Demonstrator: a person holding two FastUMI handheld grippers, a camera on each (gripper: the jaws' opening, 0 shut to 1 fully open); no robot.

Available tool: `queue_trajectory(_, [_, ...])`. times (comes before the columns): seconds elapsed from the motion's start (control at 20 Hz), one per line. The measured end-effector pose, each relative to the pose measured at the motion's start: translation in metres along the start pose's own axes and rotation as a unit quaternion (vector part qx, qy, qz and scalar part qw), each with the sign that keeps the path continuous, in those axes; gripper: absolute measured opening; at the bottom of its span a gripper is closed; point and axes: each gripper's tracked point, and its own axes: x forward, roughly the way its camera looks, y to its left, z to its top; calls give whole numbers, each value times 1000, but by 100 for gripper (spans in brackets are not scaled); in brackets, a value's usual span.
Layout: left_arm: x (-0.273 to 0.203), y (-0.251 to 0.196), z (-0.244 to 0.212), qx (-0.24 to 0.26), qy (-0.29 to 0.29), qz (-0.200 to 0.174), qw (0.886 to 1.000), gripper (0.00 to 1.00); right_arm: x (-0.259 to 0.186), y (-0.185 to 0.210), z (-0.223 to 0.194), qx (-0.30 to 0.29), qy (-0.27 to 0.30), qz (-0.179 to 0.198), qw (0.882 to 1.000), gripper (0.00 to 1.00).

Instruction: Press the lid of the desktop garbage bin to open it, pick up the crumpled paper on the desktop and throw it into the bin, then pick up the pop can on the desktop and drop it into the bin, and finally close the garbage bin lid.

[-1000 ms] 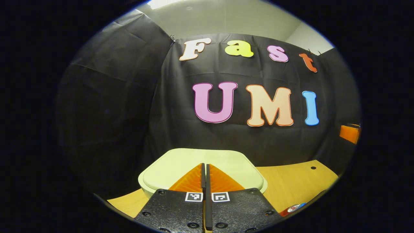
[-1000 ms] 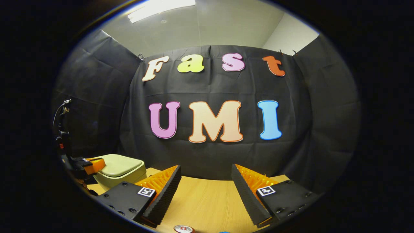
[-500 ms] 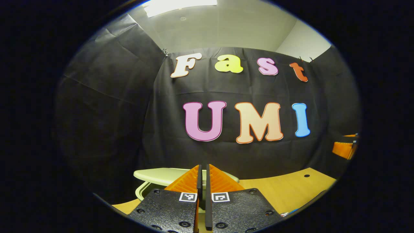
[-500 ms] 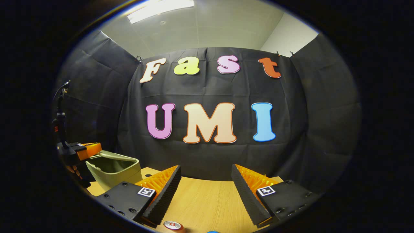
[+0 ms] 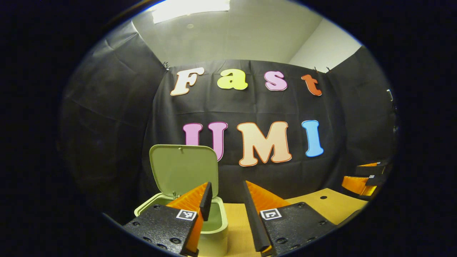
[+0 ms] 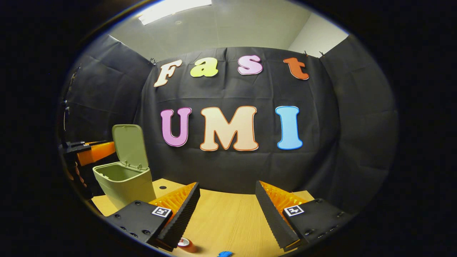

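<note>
The pale green bin [image 5: 213, 244] stands open on the wooden table, its lid [image 5: 182, 167] upright on the back hinge. My left gripper [image 5: 226, 188] is open above the bin's near right edge, nothing between its fingers. From the right gripper view the bin [image 6: 125, 187] sits at the far left with its lid [image 6: 130, 145] up, and the left gripper [image 6: 93, 151] hangs just left of it, a hand below. My right gripper [image 6: 227, 189] is open over the table, holding nothing. The pop can [image 6: 185, 244] lies below its left finger, partly hidden.
The wooden table [image 6: 228, 217] reaches back to the black cloth wall. It has a small round hole [image 6: 162, 187] beside the bin. A small blue object [image 6: 225, 254] lies at the near edge. The right gripper [image 5: 364, 178] shows at the far right of the left gripper view.
The bin lid went from flat and closed to standing upright. My left gripper lifted off the lid, drew back and opened. The right gripper stayed open, shifting only slightly.
</note>
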Motion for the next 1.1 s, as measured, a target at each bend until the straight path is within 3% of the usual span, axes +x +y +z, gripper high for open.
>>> queue_trajectory(0.05, [-2,-5,3,2,-1,-3,1000,62,0,-2,-7,-2,6,2,1000,98])
queue_trajectory(0.25, [-6,-25,8,4,-4,-11,1000,92,0,-9,-45,-19,41,8,999,100])
queue_trajectory(0.6, [-16,-43,12,5,-3,-14,1000,94,-2,-15,-133,-41,123,22,991,98])
queue_trajectory(1.1, [-25,-27,22,28,-3,7,1000,92,-24,-10,-273,-72,261,50,961,99])
